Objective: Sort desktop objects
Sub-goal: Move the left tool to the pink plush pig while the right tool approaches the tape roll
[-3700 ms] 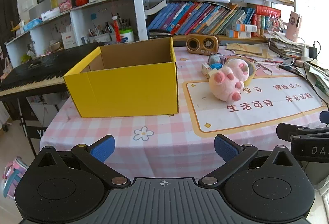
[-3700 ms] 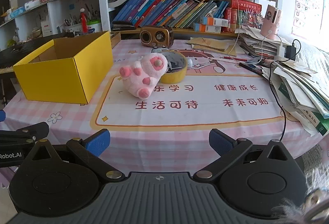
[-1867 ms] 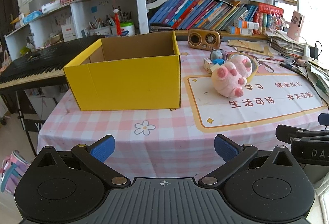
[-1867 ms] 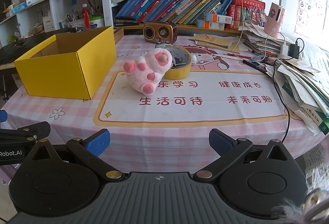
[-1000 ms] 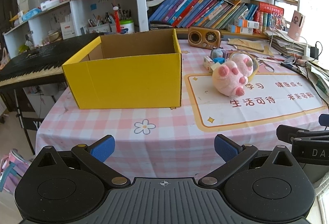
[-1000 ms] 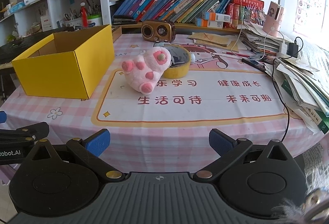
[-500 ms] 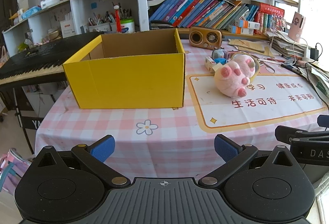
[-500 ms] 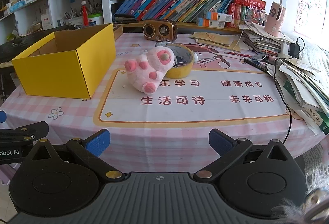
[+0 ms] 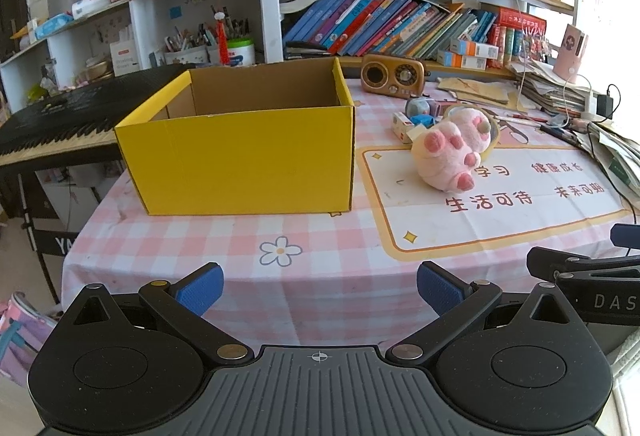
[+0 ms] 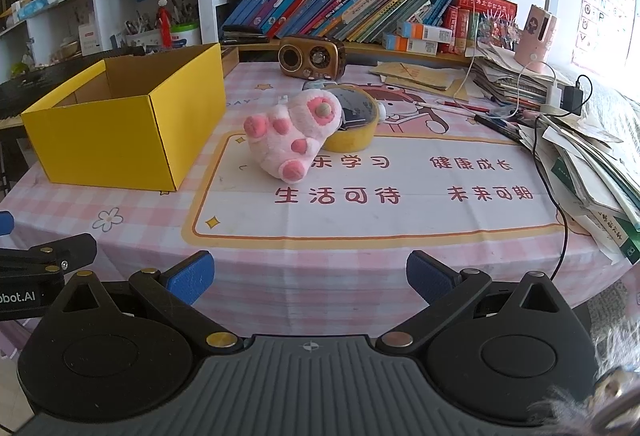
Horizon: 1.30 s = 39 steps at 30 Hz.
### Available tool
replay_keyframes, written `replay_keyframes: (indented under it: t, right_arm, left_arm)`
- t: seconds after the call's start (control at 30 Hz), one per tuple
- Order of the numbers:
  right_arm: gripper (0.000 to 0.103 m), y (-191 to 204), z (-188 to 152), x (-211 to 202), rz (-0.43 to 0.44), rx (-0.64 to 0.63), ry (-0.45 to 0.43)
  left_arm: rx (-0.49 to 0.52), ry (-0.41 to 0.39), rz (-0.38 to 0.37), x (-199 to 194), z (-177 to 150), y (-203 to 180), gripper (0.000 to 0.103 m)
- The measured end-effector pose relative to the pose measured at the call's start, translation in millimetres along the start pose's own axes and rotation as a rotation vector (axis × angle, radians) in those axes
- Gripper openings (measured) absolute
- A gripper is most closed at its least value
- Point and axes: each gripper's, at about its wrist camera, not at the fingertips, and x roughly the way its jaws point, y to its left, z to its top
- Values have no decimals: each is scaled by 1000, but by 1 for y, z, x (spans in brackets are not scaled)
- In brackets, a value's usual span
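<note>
Both tongs are coming a little closer to the tabletop [image 9: 320, 276] than a moment ago, so the box [image 9: 248, 156] and the plush toy [image 10: 294, 134] are looking slightly bigger in both views; the things themselves are lying where they were. Left tongs [image 9: 318, 286] are hanging spread wide before the tabletop edge, holding nothing, and they are facing the yellow box, which is standing open on the checked cloth. Right tongs [image 10: 308, 274] are also spread wide and holding nothing, and they are pointing toward the mat [image 10: 400, 204] with red characters. On this mat the pink plush toy is lying, leaning against the yellow tape roll [image 10: 354, 130] and touching it. Near them, behind, the brown radio [image 10: 312, 57] is standing. Small items [image 9: 416, 116] are lying between the box and the toy, but I cannot tell what they are
</note>
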Motion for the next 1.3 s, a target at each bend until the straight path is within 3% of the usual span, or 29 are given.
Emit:
replay_keyframes:
  t: [0.8, 0.93, 1.3]
  right_arm:
    - [103, -25, -3, -1, -54, -32, 30]
    - [103, -37, -2, 0, -72, -24, 37]
    - [103, -79, 12, 17, -84, 24, 51]
  left_arm:
    - [19, 14, -87, 12, 6, -31, 103]
    - [17, 17, -133, 18, 9, -42, 103]
    - [67, 13, -170, 36, 24, -84, 103]
